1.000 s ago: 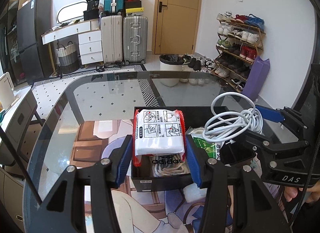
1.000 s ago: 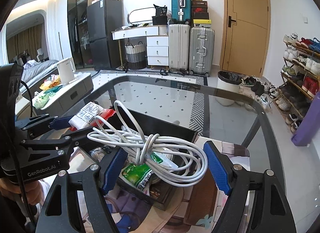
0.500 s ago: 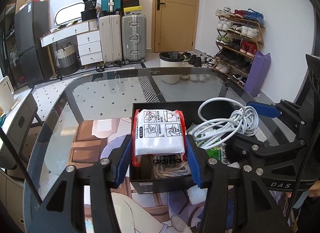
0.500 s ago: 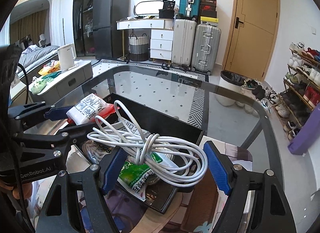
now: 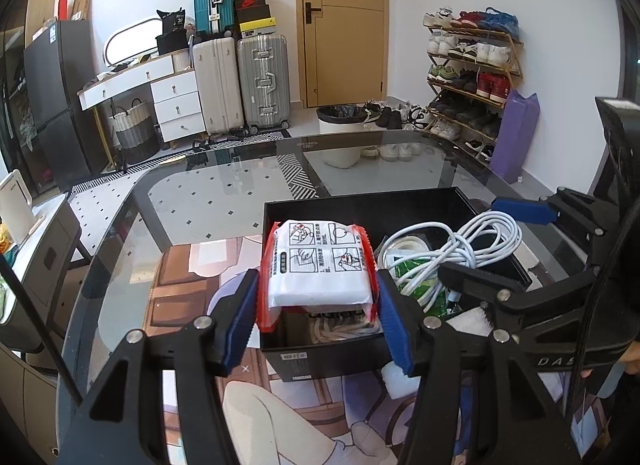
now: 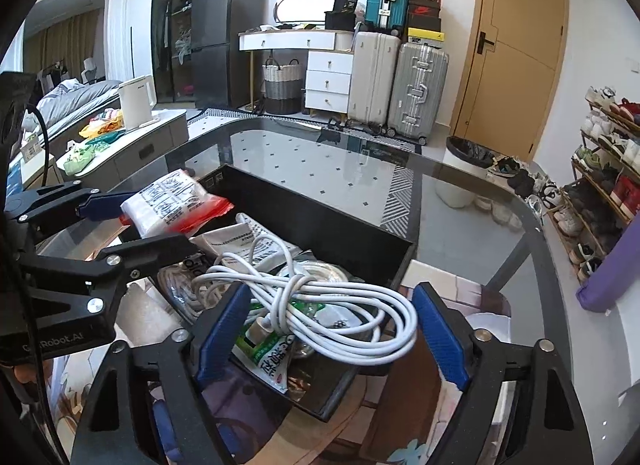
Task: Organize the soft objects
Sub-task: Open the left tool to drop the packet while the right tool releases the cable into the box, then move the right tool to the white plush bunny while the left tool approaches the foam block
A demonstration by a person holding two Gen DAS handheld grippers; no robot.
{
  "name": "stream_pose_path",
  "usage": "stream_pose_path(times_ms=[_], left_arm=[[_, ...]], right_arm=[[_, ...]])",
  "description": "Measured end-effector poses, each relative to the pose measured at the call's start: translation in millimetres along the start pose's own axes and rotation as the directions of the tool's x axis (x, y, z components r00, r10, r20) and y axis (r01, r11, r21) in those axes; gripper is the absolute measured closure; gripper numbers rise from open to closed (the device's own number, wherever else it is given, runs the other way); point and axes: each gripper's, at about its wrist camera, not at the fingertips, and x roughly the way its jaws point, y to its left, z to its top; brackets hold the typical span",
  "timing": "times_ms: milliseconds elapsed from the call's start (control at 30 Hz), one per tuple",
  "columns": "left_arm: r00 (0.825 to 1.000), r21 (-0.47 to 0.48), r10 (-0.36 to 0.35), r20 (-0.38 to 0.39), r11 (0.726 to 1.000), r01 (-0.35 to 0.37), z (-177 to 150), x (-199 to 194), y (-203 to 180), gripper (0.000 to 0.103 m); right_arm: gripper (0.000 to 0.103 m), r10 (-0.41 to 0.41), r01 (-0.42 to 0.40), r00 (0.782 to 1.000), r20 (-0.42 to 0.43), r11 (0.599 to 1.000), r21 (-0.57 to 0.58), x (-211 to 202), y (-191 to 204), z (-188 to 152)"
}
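A black box (image 5: 360, 201) (image 6: 320, 225) sits on the glass table. My left gripper (image 5: 316, 281) (image 6: 152, 221) holds a white packet with red edges (image 5: 320, 265) (image 6: 172, 201) over the box's near-left corner. Its jaws are opening, and the pads still touch the packet's red sides. My right gripper (image 6: 330, 293) (image 5: 468, 237) straddles a coiled white cable (image 6: 340, 305) (image 5: 472, 241) that lies on the box's contents. Its jaws are opening too, with a small gap at the right pad. Beneath the cable are a green packet (image 6: 268, 349) and a clear-wrapped item.
A beige rope bundle (image 5: 340, 329) lies in the box under the packet. The box stands on a printed mat (image 5: 192, 285). A white foam piece (image 5: 396, 381) lies just in front of the box. Bare glass table (image 6: 320, 161) stretches beyond it.
The right gripper has sunk, and the cable now rests low on the box's contents. Both pairs of jaws stand wider. The white packet has spread out between the left pads.
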Motion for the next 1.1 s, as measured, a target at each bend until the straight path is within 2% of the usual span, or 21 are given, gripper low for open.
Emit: stream_pose_path(times_ms=[333, 533, 567, 600, 733, 833, 1000, 1100], left_arm=[[1.0, 0.028, -0.001, -0.012, 1.0, 0.002, -3, -5, -3, 0.041], [0.999, -0.002, -0.033, -0.026, 0.999, 0.033, -3, -9, 1, 0.03], [0.999, -0.006, -0.032, -0.023, 0.999, 0.032, -4, -11, 1, 0.023], [0.999, -0.008, -0.031, -0.013, 0.999, 0.031, -5, -14, 2, 0.021], [0.999, 0.002, -0.044, 0.005, 0.999, 0.044, -8, -24, 3, 0.019], [0.999, 0.001, -0.041, 0.016, 0.999, 0.041, -12, -31, 4, 0.011], [0.999, -0.012, -0.045, 0.02, 0.999, 0.045, -21, -40, 8, 0.01], [0.998, -0.031, -0.054, 0.018, 0.998, 0.054, -27, -46, 12, 0.006]], right_arm=[[0.011, -0.024, 0.022, 0.999, 0.035, 0.999, 0.046, -15, -10, -11], [0.005, -0.029, 0.024, 0.997, 0.065, 0.997, 0.073, -32, -15, -17], [0.004, -0.03, 0.024, 0.997, 0.073, 0.997, 0.08, -36, -16, -17], [0.004, -0.029, 0.022, 0.996, 0.079, 0.996, 0.085, -40, -17, -18], [0.003, -0.031, 0.023, 0.995, 0.097, 0.996, 0.091, -53, -13, -24], [0.002, -0.032, 0.023, 0.994, 0.104, 0.996, 0.091, -61, -9, -29], [0.002, -0.03, 0.019, 0.994, 0.106, 0.995, 0.1, -72, -6, -38], [0.002, -0.023, 0.011, 0.995, 0.1, 0.994, 0.113, -77, -7, -44]])
